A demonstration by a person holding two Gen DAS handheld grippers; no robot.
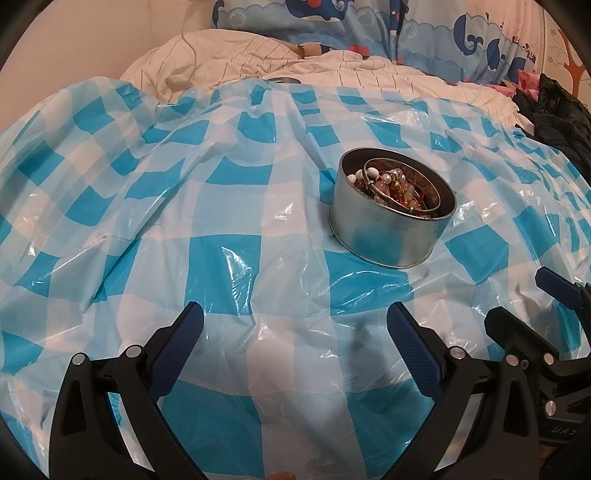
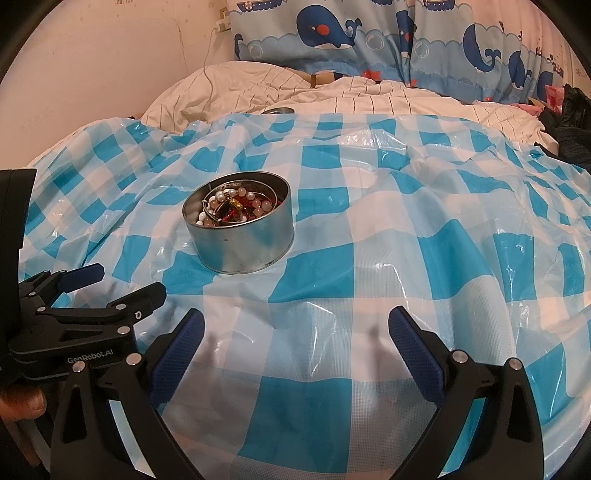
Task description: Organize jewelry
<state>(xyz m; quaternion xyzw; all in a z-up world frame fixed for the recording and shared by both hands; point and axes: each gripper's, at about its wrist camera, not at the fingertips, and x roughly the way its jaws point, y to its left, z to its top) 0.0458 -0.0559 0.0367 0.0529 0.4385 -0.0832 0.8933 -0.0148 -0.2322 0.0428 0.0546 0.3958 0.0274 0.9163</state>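
Note:
A round metal tin stands on the blue-and-white checked plastic sheet. Inside it lies a heap of jewelry: pearl and pink bead strings, metal bangles, red pieces. My left gripper is open, hovering near the sheet, with the tin ahead and to its right. My right gripper is open too, the tin ahead and to its left. Neither holds anything. Each gripper shows at the edge of the other's view: the right gripper and the left gripper.
The sheet covers a bed with a rumpled white striped quilt behind it. Whale-print pillows line the wall. A round metal lid lies at the sheet's far edge. Dark clothing sits at right. A hand holds the left gripper.

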